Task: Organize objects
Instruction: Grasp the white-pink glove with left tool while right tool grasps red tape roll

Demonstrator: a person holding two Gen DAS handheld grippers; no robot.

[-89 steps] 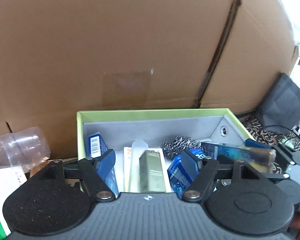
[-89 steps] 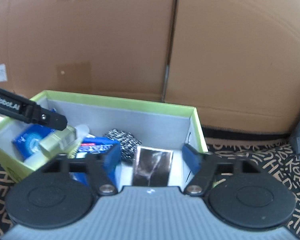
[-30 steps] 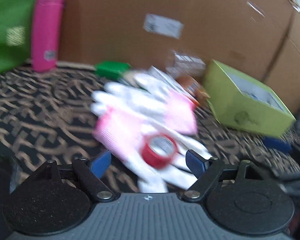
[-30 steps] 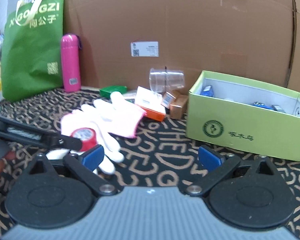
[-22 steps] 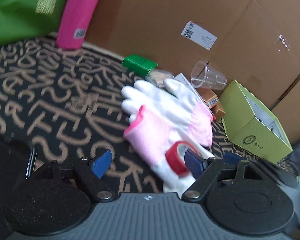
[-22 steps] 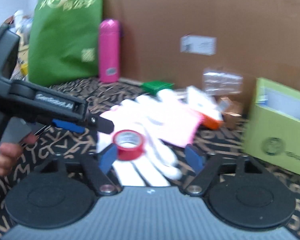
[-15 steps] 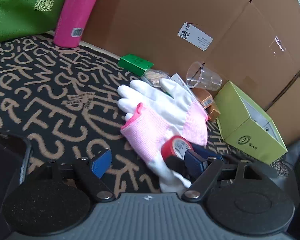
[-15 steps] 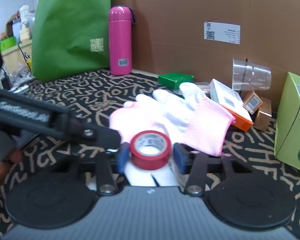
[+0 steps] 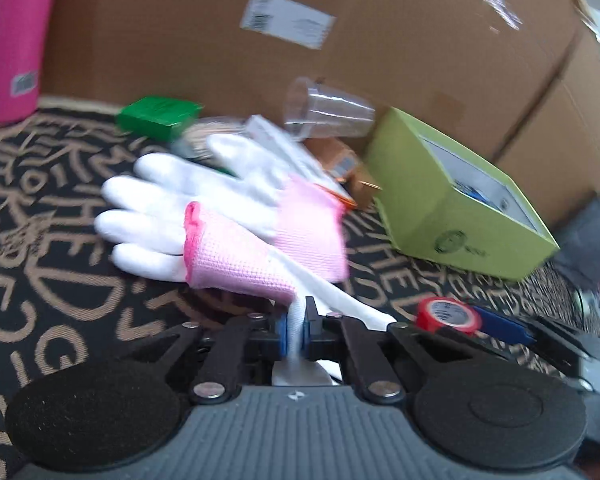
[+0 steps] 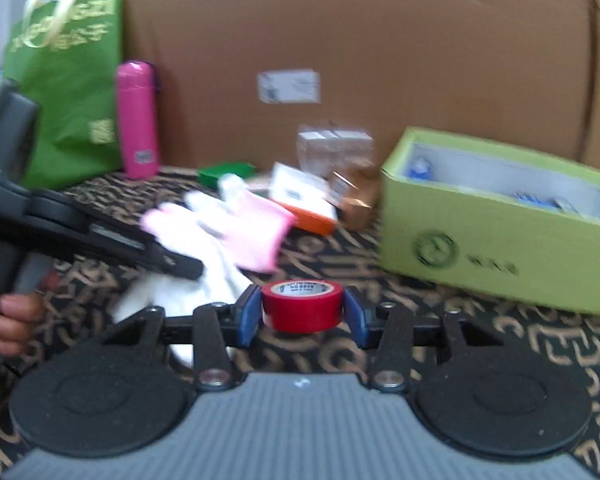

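Both grippers have just closed. The left gripper [image 9: 294, 330] now pinches a white glove [image 9: 236, 248] fingertip; the right gripper [image 10: 302, 312] clamps the roll of red tape [image 10: 302, 307], lifted off the gloves. Both look ready for the green box [image 10: 496, 236] at the counter's back right. Two gloves, one tape roll, one box.

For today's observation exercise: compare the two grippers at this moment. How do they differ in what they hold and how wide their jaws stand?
The left gripper pinches thin white glove fabric, whereas the right gripper clamps a red tape roll. The left jaws are nearly together; the right jaws stand apart, spanning the roll. The glove mostly lies on the patterned cloth, while the roll looks lifted. Both have blue pads, and both jaws have just been closing.
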